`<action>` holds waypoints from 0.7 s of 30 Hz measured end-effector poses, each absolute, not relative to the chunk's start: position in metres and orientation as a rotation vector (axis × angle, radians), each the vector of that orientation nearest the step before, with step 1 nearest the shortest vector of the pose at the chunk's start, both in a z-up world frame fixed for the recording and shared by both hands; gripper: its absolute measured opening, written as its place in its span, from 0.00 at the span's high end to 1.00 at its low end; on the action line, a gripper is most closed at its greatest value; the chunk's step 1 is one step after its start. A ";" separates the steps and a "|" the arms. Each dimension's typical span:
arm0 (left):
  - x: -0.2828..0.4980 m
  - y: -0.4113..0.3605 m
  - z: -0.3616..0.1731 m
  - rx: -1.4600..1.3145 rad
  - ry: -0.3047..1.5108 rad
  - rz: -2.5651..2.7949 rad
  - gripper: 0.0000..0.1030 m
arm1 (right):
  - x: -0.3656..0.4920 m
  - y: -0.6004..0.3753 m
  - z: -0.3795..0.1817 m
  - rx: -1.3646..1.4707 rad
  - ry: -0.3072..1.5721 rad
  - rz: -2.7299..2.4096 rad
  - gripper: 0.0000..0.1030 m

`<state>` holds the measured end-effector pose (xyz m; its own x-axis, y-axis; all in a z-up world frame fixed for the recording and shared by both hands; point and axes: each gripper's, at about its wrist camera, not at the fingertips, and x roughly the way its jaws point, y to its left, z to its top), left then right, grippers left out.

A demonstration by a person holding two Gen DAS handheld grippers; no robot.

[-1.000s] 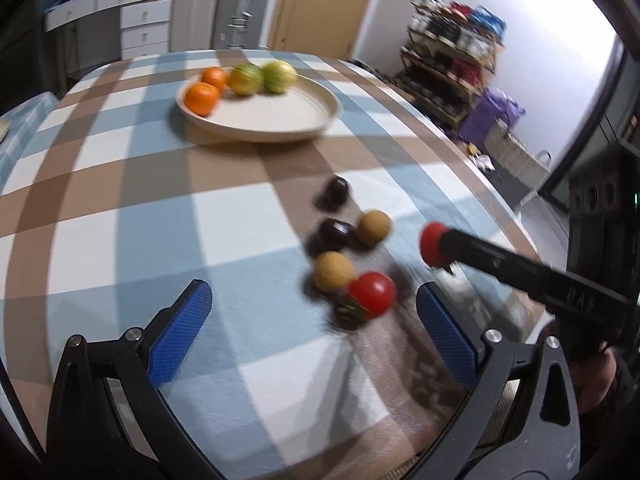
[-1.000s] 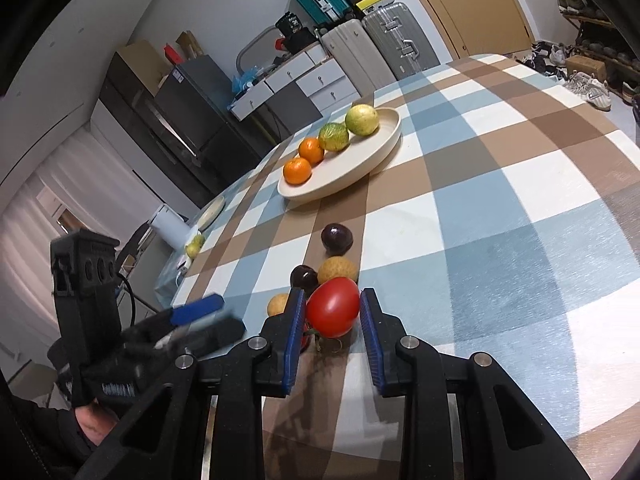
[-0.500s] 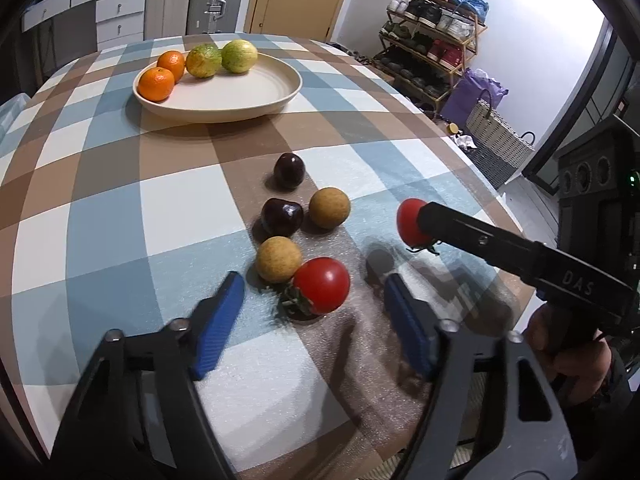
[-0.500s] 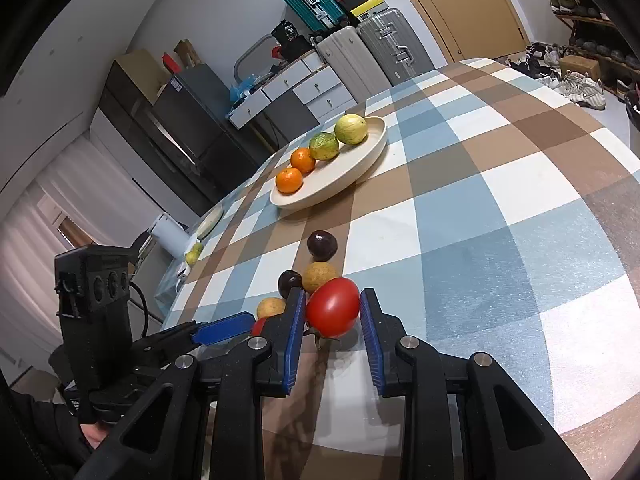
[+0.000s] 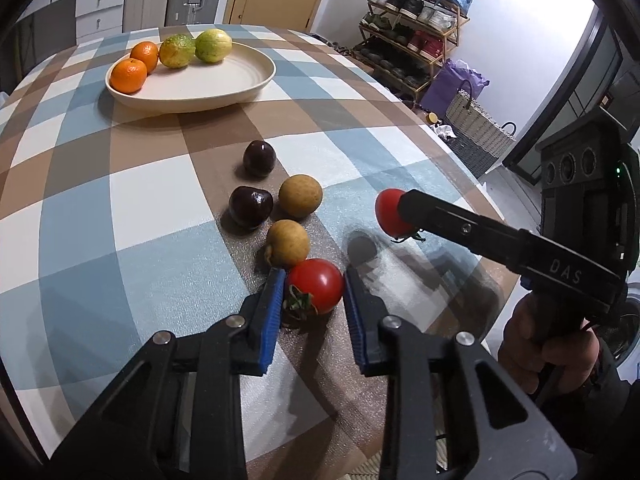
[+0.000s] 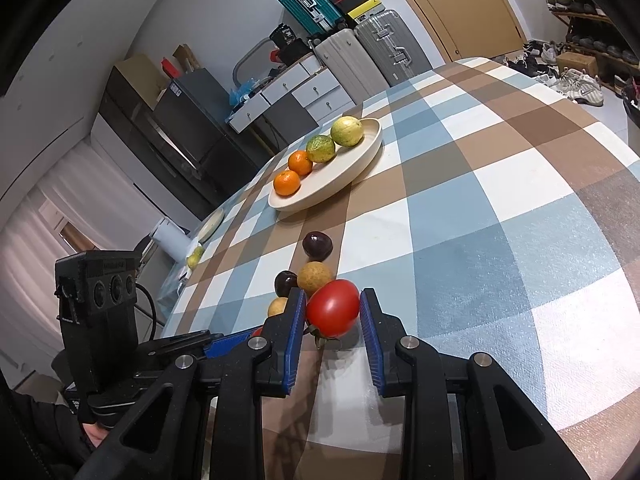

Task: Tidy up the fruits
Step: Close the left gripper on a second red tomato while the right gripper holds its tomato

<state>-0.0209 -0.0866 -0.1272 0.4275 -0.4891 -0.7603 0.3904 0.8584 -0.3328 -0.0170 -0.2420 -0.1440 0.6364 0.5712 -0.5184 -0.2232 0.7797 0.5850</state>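
On the checked tablecloth lies a red tomato (image 5: 316,290) with a green stalk. The jaws of my left gripper (image 5: 313,280) are closing and both blue pads touch its sides. My right gripper (image 6: 332,300) is shut on a second red tomato (image 6: 334,308), held just above the cloth; in the left wrist view this tomato (image 5: 390,212) hangs to the right. Two dark plums (image 5: 259,158) (image 5: 251,206) and two tan round fruits (image 5: 300,196) (image 5: 287,242) lie just beyond. A cream plate (image 5: 248,80) farther back holds two oranges and two green-yellow fruits.
The table's rounded edge runs close on the right, with a shoe rack (image 5: 416,32) and a woven basket (image 5: 476,128) on the floor beyond. Suitcases (image 6: 360,52) and drawers stand behind the table. A person's hand (image 5: 548,352) holds the right gripper's handle.
My left gripper's jaws went from wide open to closed around the tomato on the cloth, and it came in closer to it. The right gripper kept its tomato and stayed put.
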 end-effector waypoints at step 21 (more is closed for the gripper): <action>-0.022 -0.068 -0.116 -0.148 0.942 -0.560 0.75 | -0.013 -0.231 -0.152 0.465 0.783 0.481 0.72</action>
<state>-0.0221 -0.0681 -0.1157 0.4585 -0.5157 -0.7238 0.3901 0.8485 -0.3575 -0.0126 -0.2307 -0.1522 0.6138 0.5672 -0.5491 -0.2343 0.7951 0.5594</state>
